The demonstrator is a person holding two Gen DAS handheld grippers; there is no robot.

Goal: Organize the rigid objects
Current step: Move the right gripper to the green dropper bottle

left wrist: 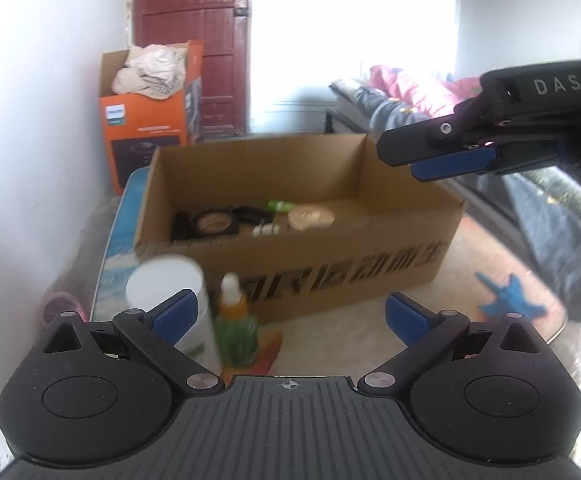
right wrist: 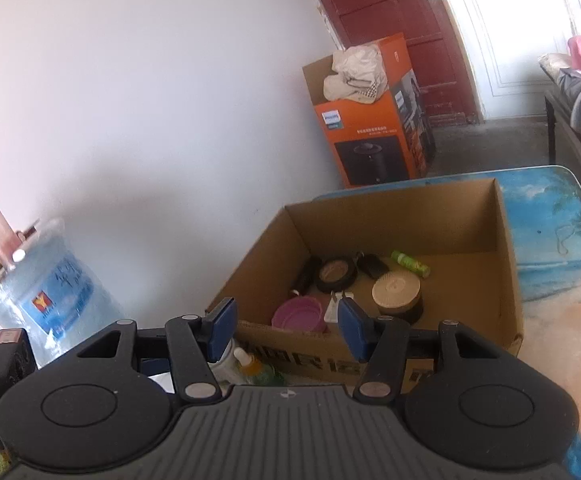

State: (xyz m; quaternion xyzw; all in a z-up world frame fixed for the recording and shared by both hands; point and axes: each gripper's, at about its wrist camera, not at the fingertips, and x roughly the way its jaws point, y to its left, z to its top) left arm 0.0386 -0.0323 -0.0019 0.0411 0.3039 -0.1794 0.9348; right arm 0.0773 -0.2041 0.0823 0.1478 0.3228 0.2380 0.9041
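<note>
An open cardboard box stands on the table. Inside lie a black round compact, a green tube, a tan round lid, a purple lid and a white plug. In front of the box stand a white cylinder bottle and a green dropper bottle. My left gripper is open and empty, just before the two bottles. My right gripper is open and empty, above the box's near wall; it also shows in the left wrist view.
The table has a beach-print top. An orange appliance box with cloth on top stands by the red door. A water jug stands at left. A bed with bedding is on the right.
</note>
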